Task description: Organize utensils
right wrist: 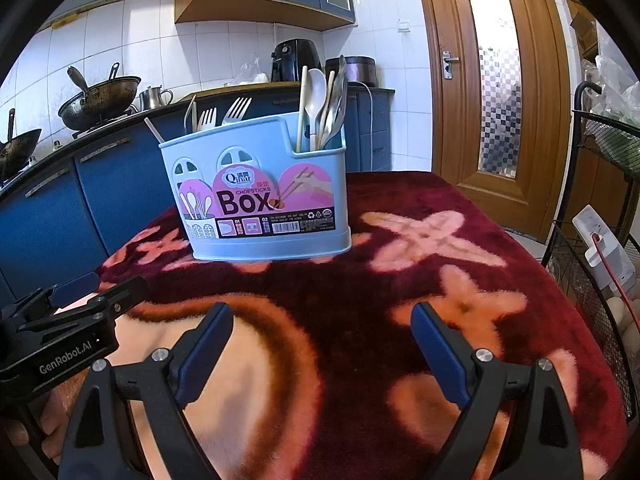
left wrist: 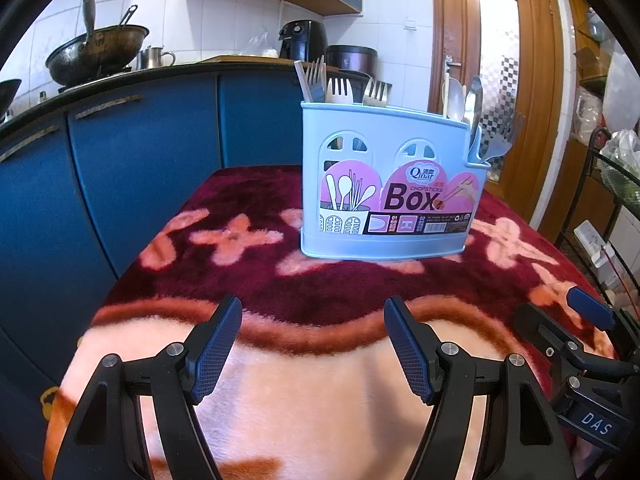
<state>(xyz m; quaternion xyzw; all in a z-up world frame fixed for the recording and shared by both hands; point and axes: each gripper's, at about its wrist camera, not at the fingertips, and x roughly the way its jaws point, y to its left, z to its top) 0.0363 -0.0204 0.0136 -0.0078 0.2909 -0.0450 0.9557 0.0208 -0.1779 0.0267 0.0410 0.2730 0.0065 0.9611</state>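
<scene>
Left wrist view: the left gripper [left wrist: 314,344] stands wide and empty over the blanket [left wrist: 320,380]; ahead of it and slightly to its right, well apart, sits the box [left wrist: 384,184], pale blue plastic with arched cut-outs and a pink label; forks [left wrist: 320,80] rise from its far-left part, spoons [left wrist: 460,98] from the right, and one fork [left wrist: 500,140] hangs tilted out of the low right pocket; the right gripper [left wrist: 588,312] shows at the right edge.

Right wrist view: the right gripper [right wrist: 322,344] is also wide and holds nothing; the box [right wrist: 256,196] lies ahead and to its left, clear of the pads; forks [right wrist: 224,114] stand at its left, spoons [right wrist: 324,100] and chopsticks [right wrist: 302,108] crowd the lower right compartment; the left gripper [right wrist: 76,284] sits at the left edge.

Handling, as a judgement: the utensils look light, stiff and smooth, so likely slippery; pinch across a handle or neck just above the rim and lift straight up; the box seems light and could tip on the soft pile.
</scene>
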